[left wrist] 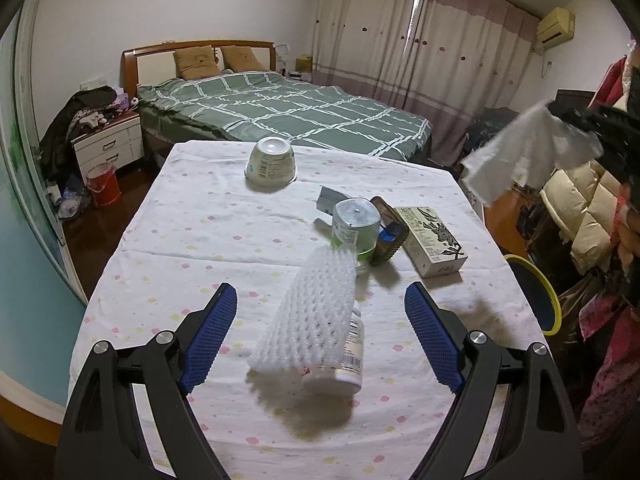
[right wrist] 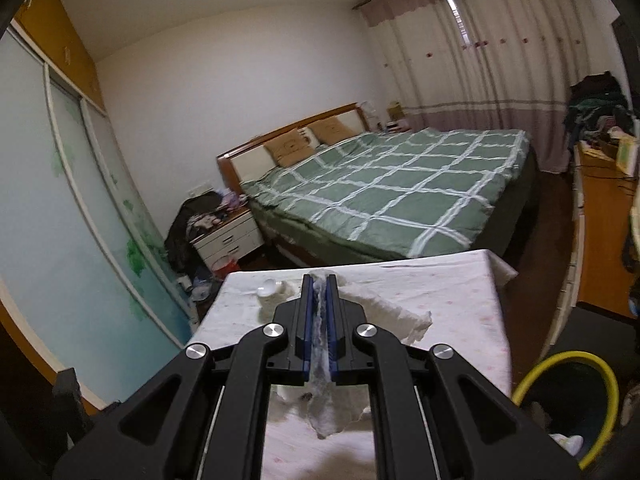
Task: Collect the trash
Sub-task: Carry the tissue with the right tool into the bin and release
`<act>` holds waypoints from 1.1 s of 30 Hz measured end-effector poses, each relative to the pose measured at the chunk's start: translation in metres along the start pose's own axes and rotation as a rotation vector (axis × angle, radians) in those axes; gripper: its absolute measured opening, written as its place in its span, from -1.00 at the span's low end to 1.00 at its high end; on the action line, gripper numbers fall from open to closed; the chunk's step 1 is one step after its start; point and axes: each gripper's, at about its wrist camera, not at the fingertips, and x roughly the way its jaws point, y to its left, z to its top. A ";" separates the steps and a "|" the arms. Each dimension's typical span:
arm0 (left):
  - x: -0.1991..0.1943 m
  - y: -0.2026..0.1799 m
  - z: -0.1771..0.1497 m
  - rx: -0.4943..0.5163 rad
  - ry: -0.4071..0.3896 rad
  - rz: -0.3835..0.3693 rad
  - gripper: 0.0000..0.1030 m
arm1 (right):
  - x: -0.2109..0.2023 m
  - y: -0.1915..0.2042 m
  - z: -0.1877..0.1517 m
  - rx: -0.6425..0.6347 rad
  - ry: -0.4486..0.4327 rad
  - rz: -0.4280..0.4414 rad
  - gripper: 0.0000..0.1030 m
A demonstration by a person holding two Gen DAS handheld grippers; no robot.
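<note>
Right hand-held gripper (right wrist: 319, 280) is pinching a white tissue (left wrist: 516, 156), limp and light, above the desk (left wrist: 192, 224) toward the yellow-rimmed bin (right wrist: 592, 368) at 4 o'clock. Left hand-held gripper (left wrist: 320, 300) is gaping empty around the foam-sleeved bottle (left wrist: 320, 328); best squeezed mid-sleeve.

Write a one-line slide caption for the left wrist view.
Open left gripper hovers over a foam-netted bottle on the table; right gripper lifts a white tissue.

Both your wrist cams look along the desk (left wrist: 200, 220) toward the bed (left wrist: 280, 108); the right one sits higher.
</note>
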 end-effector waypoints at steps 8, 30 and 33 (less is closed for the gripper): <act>0.006 -0.020 0.000 0.033 0.011 -0.020 0.65 | -0.052 -0.068 -0.023 0.044 -0.032 -0.210 -0.88; 0.026 -0.063 0.009 0.104 0.053 -0.024 0.65 | -0.021 -0.236 -0.122 0.229 0.147 -0.568 -0.43; 0.029 -0.063 0.009 0.108 0.059 -0.022 0.65 | -0.022 -0.234 -0.124 0.230 0.149 -0.569 -0.42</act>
